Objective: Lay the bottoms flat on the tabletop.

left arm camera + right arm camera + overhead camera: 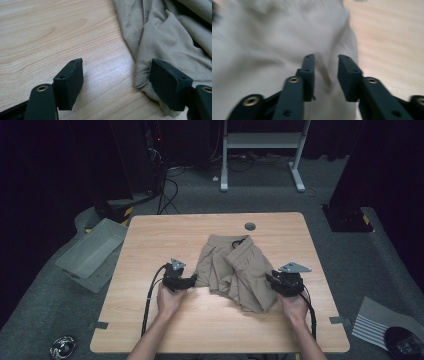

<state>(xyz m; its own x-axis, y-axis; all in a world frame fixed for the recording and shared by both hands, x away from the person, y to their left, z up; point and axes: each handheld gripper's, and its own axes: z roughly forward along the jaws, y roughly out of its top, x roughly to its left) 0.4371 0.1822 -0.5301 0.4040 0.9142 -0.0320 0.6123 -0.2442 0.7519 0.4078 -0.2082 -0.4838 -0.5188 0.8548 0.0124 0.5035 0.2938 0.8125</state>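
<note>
The crumpled beige cloth shorts [234, 270] lie mid-table. The left gripper [117, 82] stands wide apart at their near-left hem, the right gripper [325, 75], half-parted, empty, over their right side. Each should pinch one hem layer before spreading.

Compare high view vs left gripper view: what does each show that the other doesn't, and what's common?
High view alone: both hands, the right gripper at the shorts' right edge, the grey bin beside the table, the drawstring at the waistband. Left gripper view alone: the left gripper up close, jaws open, one pad over a stitched hem, wood grain between. Shared: the tan shorts, the wooden table, the left gripper at the shorts' left edge.
</note>
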